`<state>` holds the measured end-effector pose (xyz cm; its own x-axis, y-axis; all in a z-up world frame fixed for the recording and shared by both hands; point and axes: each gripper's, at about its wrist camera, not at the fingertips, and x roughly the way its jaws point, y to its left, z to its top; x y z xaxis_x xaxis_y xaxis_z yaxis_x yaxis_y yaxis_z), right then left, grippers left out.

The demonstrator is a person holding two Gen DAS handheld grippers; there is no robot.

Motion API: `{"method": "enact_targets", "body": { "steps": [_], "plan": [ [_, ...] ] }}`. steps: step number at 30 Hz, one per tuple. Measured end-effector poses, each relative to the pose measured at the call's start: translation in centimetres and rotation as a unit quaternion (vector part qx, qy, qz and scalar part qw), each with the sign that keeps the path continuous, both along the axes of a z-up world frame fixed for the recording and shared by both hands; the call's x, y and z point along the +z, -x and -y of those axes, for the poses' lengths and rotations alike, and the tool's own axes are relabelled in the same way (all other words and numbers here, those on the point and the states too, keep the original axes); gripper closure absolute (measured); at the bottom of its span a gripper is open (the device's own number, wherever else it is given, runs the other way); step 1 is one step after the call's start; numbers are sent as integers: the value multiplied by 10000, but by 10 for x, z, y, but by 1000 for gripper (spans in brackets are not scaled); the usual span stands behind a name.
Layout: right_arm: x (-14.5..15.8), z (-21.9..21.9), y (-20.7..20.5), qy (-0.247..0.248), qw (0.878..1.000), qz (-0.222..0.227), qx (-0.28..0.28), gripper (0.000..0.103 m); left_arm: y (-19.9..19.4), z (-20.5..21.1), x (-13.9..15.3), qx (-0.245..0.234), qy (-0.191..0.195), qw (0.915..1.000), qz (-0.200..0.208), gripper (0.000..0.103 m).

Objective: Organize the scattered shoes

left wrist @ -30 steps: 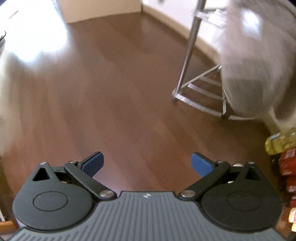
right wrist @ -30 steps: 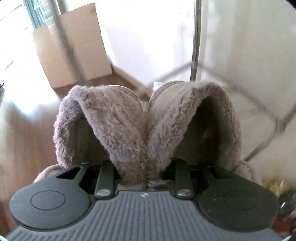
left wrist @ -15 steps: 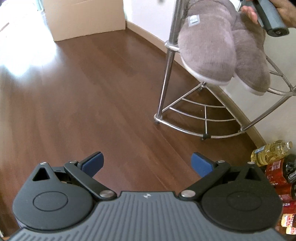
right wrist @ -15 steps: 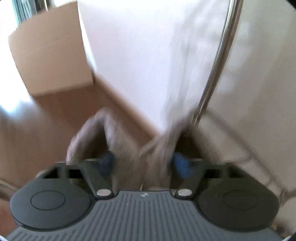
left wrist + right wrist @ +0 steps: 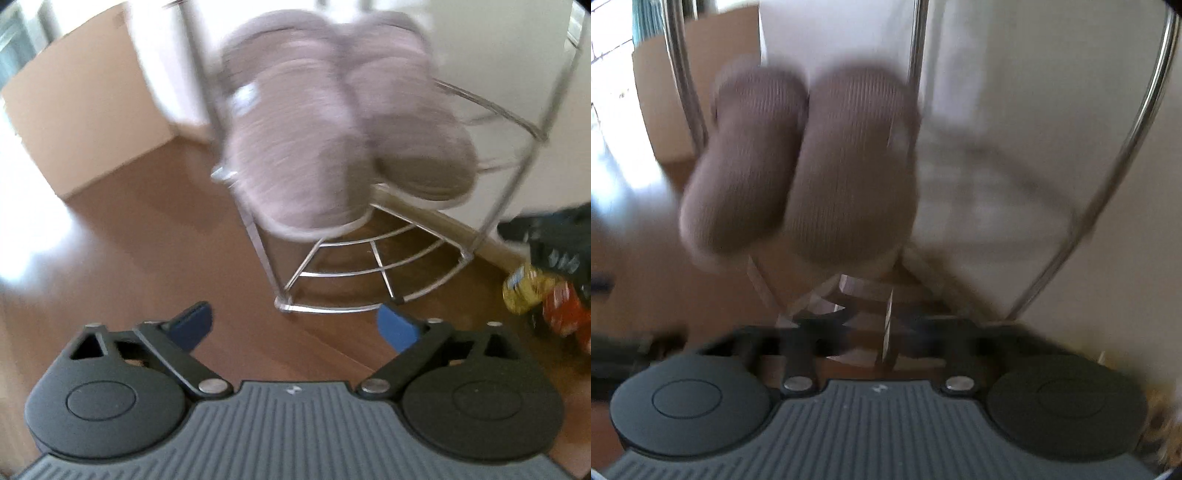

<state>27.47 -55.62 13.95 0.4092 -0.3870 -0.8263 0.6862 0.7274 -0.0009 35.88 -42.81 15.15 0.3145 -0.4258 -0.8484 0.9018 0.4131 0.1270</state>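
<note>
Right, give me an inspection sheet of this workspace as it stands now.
Surface: brown wood floor, glare at left.
Job's things: pair of grey slippers side by side on the metal wire rack, toes overhanging its tier.
Clutter: oil bottle and red packets by the wall.
Grippers: left gripper open, empty; right gripper blurred, shut, jaws just closed on nothing, clear of the slippers.
Cables: nothing seen.
Surroundings: cardboard box, white wall.
</note>
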Motion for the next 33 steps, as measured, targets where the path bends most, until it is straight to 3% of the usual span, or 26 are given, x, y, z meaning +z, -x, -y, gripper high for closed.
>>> {"method": "enact_targets", "body": {
  "steps": [4,6,9,21,24,33],
  "plan": [
    [-6,6,-8,71,9997,153,171,97,10,14,-8,-698,-46,9974,168,17],
    [-16,17,-35,-29,9997,183,168,97,14,19,-12,-984,-49,9950,182,17],
    [-15,28,-54,-71,9995,240,171,97,17,31,-21,-1171,-37,9928,247,17],
    [-19,25,-55,-61,9996,262,109,97,7,48,-14,-1199,120,9927,-12,17],
    [-2,10,-44,-66,9995,272,128,96,4,53,-14,-1179,147,9929,-16,17],
    [-5,-3,-14,-52,9990,432,114,93,6,46,-16,-1003,173,9948,57,17]
  ]
}}
